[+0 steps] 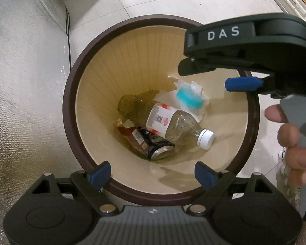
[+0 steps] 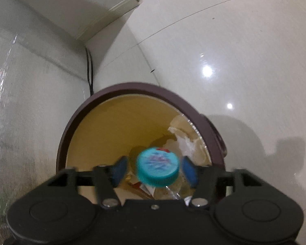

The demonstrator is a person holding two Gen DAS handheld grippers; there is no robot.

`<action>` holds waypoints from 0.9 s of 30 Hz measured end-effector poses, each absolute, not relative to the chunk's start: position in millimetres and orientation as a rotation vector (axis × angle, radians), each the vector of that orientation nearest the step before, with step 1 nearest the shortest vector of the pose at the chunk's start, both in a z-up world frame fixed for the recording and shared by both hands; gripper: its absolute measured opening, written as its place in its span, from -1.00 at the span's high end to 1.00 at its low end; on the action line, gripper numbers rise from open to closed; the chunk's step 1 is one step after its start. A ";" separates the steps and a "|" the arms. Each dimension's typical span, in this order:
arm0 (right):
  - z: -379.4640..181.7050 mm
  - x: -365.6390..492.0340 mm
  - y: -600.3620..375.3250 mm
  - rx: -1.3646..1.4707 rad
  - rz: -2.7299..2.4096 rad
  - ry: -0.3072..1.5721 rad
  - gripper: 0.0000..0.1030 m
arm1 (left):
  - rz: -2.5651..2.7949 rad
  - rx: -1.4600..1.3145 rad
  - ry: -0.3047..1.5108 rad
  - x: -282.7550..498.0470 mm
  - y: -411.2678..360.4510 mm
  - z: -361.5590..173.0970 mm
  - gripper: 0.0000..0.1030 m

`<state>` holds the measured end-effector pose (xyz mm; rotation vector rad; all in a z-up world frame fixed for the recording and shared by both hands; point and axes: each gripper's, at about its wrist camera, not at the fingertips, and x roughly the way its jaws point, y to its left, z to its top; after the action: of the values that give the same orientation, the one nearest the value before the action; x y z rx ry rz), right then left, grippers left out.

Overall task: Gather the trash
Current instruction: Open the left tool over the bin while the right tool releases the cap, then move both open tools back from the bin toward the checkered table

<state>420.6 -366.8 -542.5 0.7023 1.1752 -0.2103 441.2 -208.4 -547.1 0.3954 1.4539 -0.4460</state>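
A round bin with a brown rim (image 1: 67,106) and tan inside stands on the floor below both grippers. In it lie a clear bottle with a white cap (image 1: 179,127), a crushed can (image 1: 161,152), a brown wrapper (image 1: 135,138) and white tissue (image 1: 193,87). My left gripper (image 1: 152,174) points straight down over the bin's near rim, open and with nothing between its fingers. My right gripper (image 2: 154,170) hangs over the bin (image 2: 61,149), open. A blurred teal-capped clear bottle (image 2: 157,169) sits between its pads (image 2: 189,170) with gaps on both sides. The teal cap (image 1: 188,99) also shows blurred inside the bin.
A silvery quilted sheet (image 1: 24,102) covers the left side, with a black cable (image 1: 68,30) running along its edge. Pale glossy tiles (image 2: 224,51) surround the bin. A person's fingers (image 1: 287,132) hold the right gripper's handle at the right edge. Several small white-capped bottles (image 1: 283,171) lie on the floor there.
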 end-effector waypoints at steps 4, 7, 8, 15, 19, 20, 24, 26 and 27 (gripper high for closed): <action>-542.3 420.0 -367.6 0.715 -0.200 1.168 -0.41 | -0.441 0.389 1.453 441.9 -208.5 -546.8 -0.75; -541.6 421.5 -366.9 0.696 -0.182 1.180 -0.42 | -0.436 0.386 1.449 442.1 -208.1 -545.5 -0.75; -541.2 422.2 -367.3 0.689 -0.174 1.189 -0.44 | -0.436 0.386 1.447 441.8 -208.4 -545.2 -0.76; -535.8 422.7 -369.5 0.665 -0.152 1.219 -0.68 | -0.428 0.377 1.416 433.9 -208.7 -537.0 -0.88; -529.1 417.6 -371.4 0.655 -0.132 1.234 -0.74 | -0.432 0.349 1.405 427.4 -209.6 -529.4 -0.92; -526.2 416.4 -371.5 0.648 -0.125 1.233 -0.81 | -0.432 0.336 1.401 426.1 -209.2 -526.8 -0.92; -510.3 413.0 -368.5 0.593 -0.124 1.214 -0.91 | -0.439 0.297 1.395 421.5 -207.4 -515.4 -1.00; -502.1 410.1 -368.8 0.575 -0.136 1.205 -0.96 | -0.431 0.283 1.387 418.9 -204.9 -509.6 -1.00; -498.5 407.9 -369.1 0.574 -0.139 1.200 -0.98 | -0.424 0.276 1.384 417.8 -203.2 -507.0 -1.00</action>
<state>407.9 -369.1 -498.5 0.5744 1.2004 -0.1390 417.8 -203.2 -507.0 0.2761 1.3838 -0.4242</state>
